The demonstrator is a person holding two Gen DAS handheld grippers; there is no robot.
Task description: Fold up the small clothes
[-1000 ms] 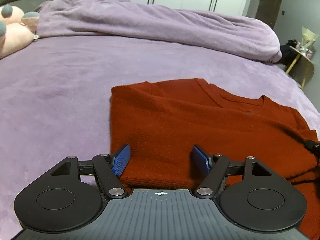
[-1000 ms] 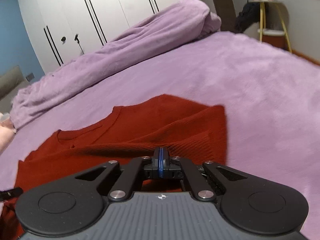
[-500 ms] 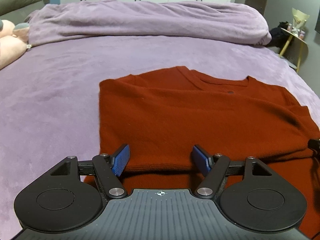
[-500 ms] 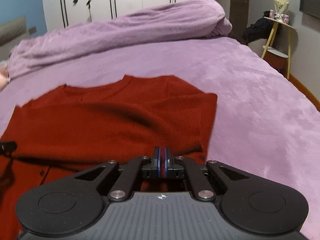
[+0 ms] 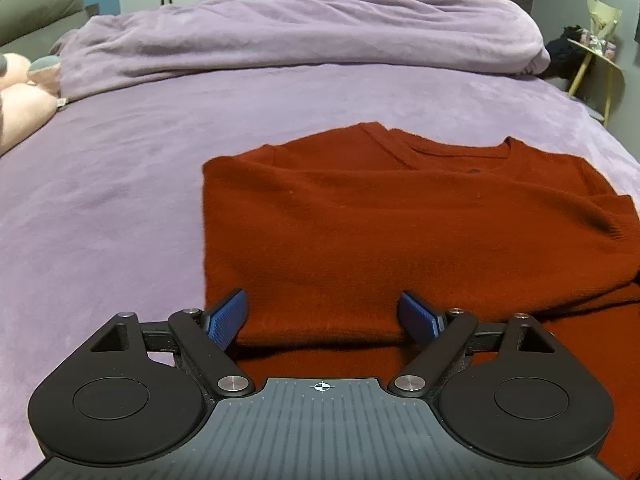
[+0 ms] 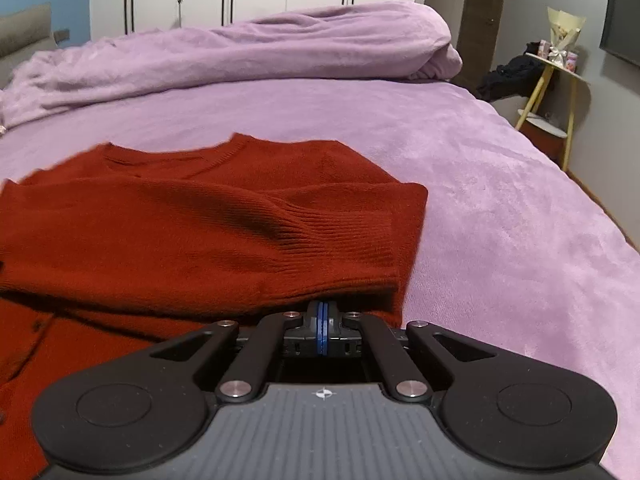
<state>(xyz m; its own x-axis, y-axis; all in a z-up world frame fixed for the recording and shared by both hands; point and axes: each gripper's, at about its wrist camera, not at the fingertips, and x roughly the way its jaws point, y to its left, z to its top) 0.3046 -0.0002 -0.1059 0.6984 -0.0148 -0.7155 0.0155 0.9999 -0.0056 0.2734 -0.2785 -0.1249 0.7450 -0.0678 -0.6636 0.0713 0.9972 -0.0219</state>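
A rust-red knit sweater (image 5: 380,232) lies partly folded on the purple bed; it also shows in the right wrist view (image 6: 192,232). My left gripper (image 5: 322,318) is open, its blue pads on either side of the near folded edge, gripping nothing. My right gripper (image 6: 323,322) is shut at the sweater's near right edge, under the ribbed cuff (image 6: 336,236). Whether cloth is pinched between its pads is hidden.
A bunched purple duvet (image 5: 300,36) lies across the far side of the bed (image 5: 100,200). A pink plush toy (image 5: 20,104) sits at the far left. A small yellow-legged side table (image 6: 556,92) stands beside the bed on the right.
Both views have swung to face the sweater squarely. The sleeve and cuff now lie folded across the body. The left gripper stays open and the right stays shut.
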